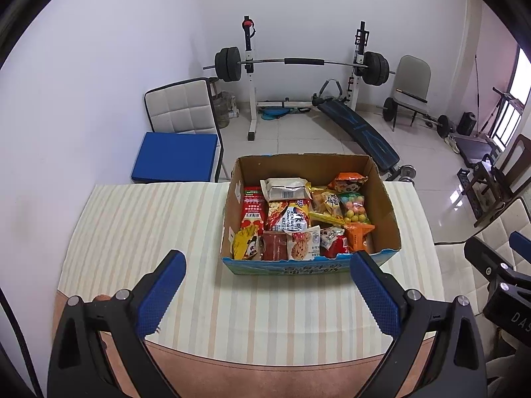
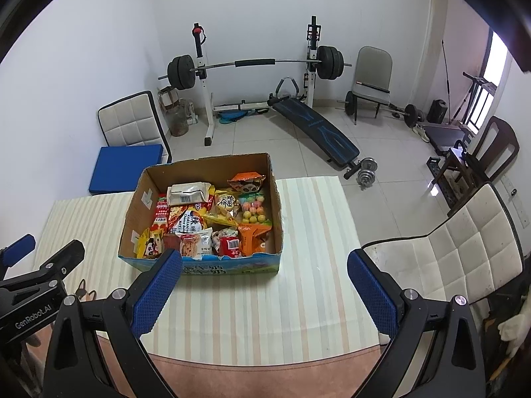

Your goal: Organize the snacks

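An open cardboard box (image 1: 386, 212) stands on the striped tablecloth (image 1: 139, 232) and holds several snack packets, among them a white packet (image 1: 285, 189), a red packet (image 1: 254, 212) and an orange packet (image 1: 356, 233). The box (image 2: 136, 212) also shows in the right wrist view. My left gripper (image 1: 267, 293) is open and empty, hovering above the cloth just in front of the box. My right gripper (image 2: 264, 293) is open and empty, in front of the box and to its right. The right gripper shows at the left wrist view's right edge (image 1: 497, 265).
A white chair with a blue cushion (image 1: 176, 156) stands behind the table's far left. A white padded chair (image 2: 458, 248) is at the table's right side. A barbell rack (image 1: 298, 66), a sit-up bench (image 1: 361, 132) and dumbbells (image 2: 365, 169) fill the floor beyond.
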A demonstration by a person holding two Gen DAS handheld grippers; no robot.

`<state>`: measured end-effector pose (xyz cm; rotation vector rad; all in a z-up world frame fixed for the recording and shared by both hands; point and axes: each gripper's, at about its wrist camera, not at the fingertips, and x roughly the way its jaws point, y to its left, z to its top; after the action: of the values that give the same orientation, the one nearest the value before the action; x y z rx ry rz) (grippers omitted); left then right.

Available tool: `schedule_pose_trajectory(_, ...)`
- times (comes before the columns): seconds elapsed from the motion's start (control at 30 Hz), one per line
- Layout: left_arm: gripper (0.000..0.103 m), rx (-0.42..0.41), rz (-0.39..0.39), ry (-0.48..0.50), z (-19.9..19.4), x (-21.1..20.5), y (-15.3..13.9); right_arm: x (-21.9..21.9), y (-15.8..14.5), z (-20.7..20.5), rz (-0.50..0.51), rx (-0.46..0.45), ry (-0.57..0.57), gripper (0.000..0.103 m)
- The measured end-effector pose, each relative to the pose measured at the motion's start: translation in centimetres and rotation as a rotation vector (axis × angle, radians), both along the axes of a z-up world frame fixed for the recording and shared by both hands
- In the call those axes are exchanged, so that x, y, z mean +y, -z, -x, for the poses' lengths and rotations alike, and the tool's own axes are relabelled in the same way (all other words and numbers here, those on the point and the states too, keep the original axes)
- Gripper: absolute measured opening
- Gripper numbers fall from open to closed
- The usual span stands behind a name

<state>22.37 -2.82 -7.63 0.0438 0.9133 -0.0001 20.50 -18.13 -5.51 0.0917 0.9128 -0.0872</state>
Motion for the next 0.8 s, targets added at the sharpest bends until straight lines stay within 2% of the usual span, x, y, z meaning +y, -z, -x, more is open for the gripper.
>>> schedule_pose_trajectory(0.8,0.101,-0.003,0.014,0.029,0.46,-0.17,0.21,0.52,-0.15,0.44,0.013,0.002,-0.013,0.102)
